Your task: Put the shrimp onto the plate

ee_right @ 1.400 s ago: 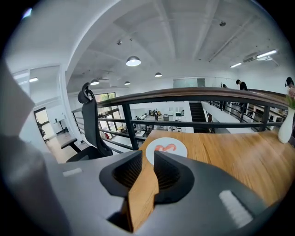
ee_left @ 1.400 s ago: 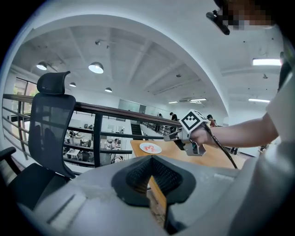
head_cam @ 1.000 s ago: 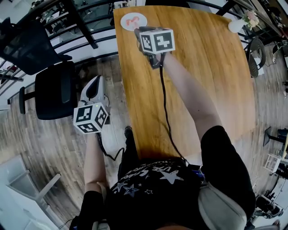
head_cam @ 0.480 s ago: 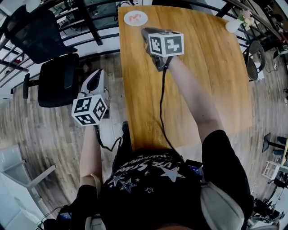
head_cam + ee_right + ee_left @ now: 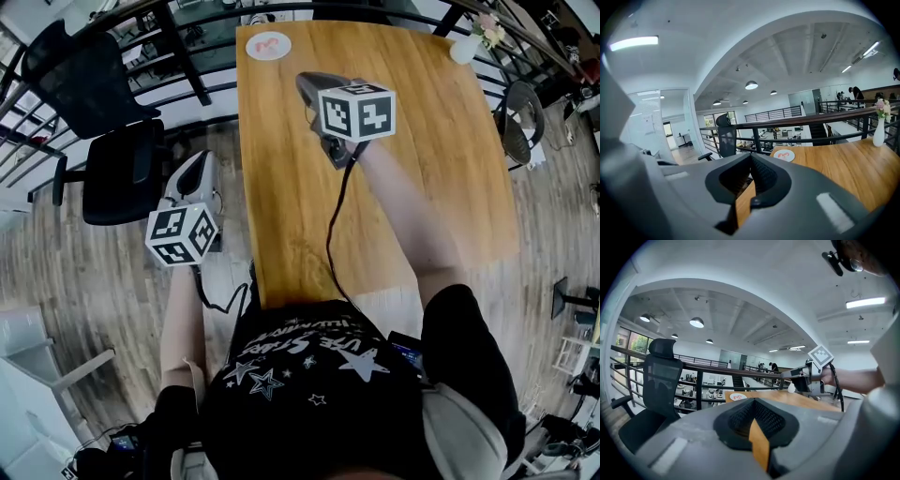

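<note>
Though small on the far plate (image 5: pixel 253 48), shrimp (image 5: pixel 270 42) heading unreadable; left gripper (image 5: pixel 200 161), right gripper (image 5: pixel 307 82) both closed, empty.

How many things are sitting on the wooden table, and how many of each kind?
Round white plate: 1
Pink shrimp, lying on the plate: 1
White vase with flowers: 1
Total on the wooden table: 3
</note>
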`<state>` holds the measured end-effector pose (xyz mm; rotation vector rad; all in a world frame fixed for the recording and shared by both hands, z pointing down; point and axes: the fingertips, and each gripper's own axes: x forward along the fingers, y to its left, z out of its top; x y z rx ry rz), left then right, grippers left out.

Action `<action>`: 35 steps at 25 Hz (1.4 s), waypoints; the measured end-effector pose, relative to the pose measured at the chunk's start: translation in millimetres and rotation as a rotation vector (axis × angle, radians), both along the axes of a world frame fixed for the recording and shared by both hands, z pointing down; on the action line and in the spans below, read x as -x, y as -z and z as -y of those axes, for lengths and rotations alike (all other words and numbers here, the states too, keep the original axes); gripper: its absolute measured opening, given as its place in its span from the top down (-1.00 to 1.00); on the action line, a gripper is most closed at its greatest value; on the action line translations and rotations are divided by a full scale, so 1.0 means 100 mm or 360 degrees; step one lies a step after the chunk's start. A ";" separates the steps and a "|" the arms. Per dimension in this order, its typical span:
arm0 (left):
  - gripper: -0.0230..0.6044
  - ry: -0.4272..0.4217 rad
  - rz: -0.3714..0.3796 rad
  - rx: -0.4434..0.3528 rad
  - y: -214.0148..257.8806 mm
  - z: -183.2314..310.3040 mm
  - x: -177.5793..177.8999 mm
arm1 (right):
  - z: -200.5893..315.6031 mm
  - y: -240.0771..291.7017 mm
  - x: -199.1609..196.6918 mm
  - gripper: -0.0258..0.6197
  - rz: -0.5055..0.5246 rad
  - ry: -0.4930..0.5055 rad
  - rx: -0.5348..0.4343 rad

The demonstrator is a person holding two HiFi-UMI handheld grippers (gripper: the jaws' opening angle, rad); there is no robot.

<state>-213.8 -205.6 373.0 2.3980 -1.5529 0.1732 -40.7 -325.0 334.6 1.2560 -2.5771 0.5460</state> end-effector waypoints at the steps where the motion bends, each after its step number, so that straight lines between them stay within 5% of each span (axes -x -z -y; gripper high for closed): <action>1: 0.92 -0.0003 0.0007 -0.0012 0.03 -0.04 -0.04 | -0.08 0.03 -0.05 0.91 0.0013 0.0008 -0.0008; 12: 0.92 0.0054 0.0004 -0.0135 0.38 -0.57 -0.56 | -0.93 0.37 -0.78 0.91 0.0181 0.0059 -0.0089; 19: 0.92 0.0110 0.0027 -0.0082 0.24 -0.83 -0.87 | -1.37 0.26 -1.11 0.91 0.0270 0.0134 -0.0061; 35: 0.92 0.0014 0.0081 -0.0002 0.03 -1.21 -1.66 | -2.16 -0.02 -1.67 0.92 0.0156 0.0212 -0.0288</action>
